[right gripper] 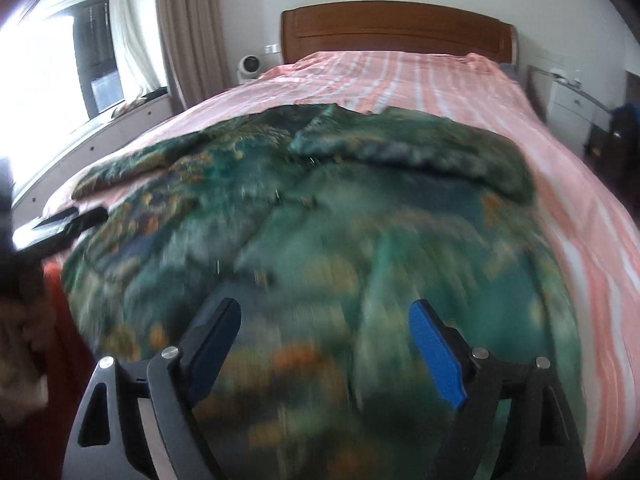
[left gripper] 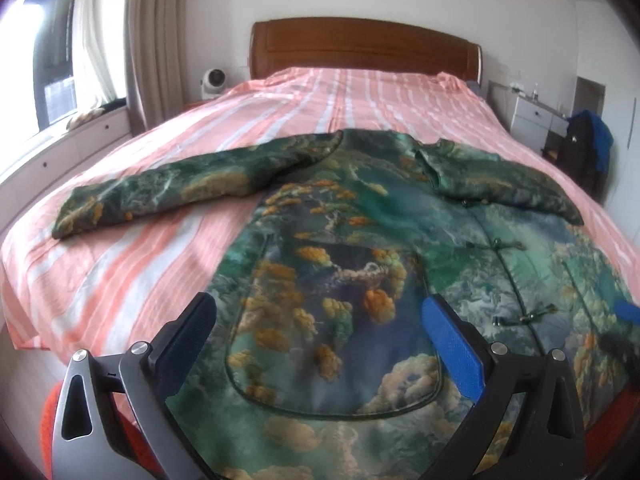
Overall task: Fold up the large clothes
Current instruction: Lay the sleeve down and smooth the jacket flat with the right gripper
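Bed sheet (left gripper: 304, 96): pink with white stripes, covering the bed.
Headboard (left gripper: 360, 46): brown wood, against the white wall.
Fan (left gripper: 213, 82): white, left of the headboard.
Curtain (left gripper: 154, 40): beige, beside the window (left gripper: 56, 56).
Drawer unit (left gripper: 534, 114): white, right of the bed.

blurred: jacket (right gripper: 320, 240) near part, right wrist view — cut off: jacket hem, both views

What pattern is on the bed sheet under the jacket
Pink and white stripes on the bed sheet; clearest in the left wrist view.
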The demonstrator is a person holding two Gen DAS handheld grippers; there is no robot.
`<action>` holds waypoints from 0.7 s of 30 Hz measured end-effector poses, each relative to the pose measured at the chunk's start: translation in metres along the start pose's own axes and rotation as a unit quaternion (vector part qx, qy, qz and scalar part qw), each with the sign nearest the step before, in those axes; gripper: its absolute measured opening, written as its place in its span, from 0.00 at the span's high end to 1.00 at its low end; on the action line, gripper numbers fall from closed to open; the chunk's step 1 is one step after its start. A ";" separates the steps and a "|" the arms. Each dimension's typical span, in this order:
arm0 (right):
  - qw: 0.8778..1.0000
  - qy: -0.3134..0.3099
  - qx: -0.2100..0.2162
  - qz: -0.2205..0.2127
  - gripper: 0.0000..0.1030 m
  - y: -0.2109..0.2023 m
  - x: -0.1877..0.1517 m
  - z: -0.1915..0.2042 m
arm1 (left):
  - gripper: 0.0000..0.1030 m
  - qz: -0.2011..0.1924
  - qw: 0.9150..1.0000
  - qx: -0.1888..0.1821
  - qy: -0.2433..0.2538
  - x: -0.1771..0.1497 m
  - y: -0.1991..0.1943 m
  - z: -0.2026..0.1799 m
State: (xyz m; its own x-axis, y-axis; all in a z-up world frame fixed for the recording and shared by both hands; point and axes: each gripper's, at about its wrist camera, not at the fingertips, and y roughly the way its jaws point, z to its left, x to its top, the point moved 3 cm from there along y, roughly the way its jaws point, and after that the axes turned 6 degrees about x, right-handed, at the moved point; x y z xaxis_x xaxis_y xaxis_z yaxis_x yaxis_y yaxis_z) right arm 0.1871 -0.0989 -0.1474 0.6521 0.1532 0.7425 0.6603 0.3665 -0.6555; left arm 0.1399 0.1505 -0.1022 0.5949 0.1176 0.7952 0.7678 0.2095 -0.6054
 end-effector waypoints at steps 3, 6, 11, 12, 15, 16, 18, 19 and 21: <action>0.999 -0.005 -0.040 -0.002 0.11 -0.018 -0.023 0.001 | 0.00 0.003 1.000 -0.004 0.004 -0.002 0.000 -0.007; 0.996 -0.025 -0.084 -0.027 0.07 -0.036 -0.032 0.002 | 0.00 -0.001 1.000 -0.011 0.009 -0.003 -0.004 -0.013; 0.987 -0.039 -0.130 -0.086 0.06 -0.056 -0.031 0.000 | 0.00 -0.006 0.999 -0.020 0.027 -0.006 -0.009 -0.021; 0.985 -0.041 -0.139 -0.097 0.06 -0.057 -0.030 0.000 | 0.00 -0.008 0.999 -0.021 0.030 -0.006 -0.010 -0.022; 0.980 -0.041 -0.158 -0.113 0.06 -0.057 -0.027 -0.005 | 0.00 -0.010 0.999 -0.024 0.035 -0.007 -0.012 -0.024; 0.980 -0.039 -0.160 -0.112 0.06 -0.056 -0.027 -0.008 | 0.00 -0.010 0.999 -0.024 0.034 -0.007 -0.013 -0.024; 0.981 -0.033 -0.160 -0.107 0.06 -0.052 -0.028 -0.012 | 0.00 -0.010 0.999 -0.025 0.033 -0.007 -0.013 -0.024; 0.981 -0.031 -0.162 -0.106 0.06 -0.051 -0.029 -0.013 | 0.00 -0.010 0.999 -0.024 0.030 -0.007 -0.013 -0.024; 0.980 -0.031 -0.164 -0.105 0.06 -0.050 -0.029 -0.015 | 0.00 -0.009 0.999 -0.024 0.026 -0.006 -0.013 -0.022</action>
State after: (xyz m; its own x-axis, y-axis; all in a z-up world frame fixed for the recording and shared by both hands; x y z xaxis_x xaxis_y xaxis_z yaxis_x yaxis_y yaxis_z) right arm 0.1405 -0.1357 -0.1382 0.4720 0.1645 0.8661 0.8685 0.0816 -0.4888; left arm 0.1315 0.1253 -0.1002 0.5912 0.0630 0.8041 0.7887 0.1634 -0.5927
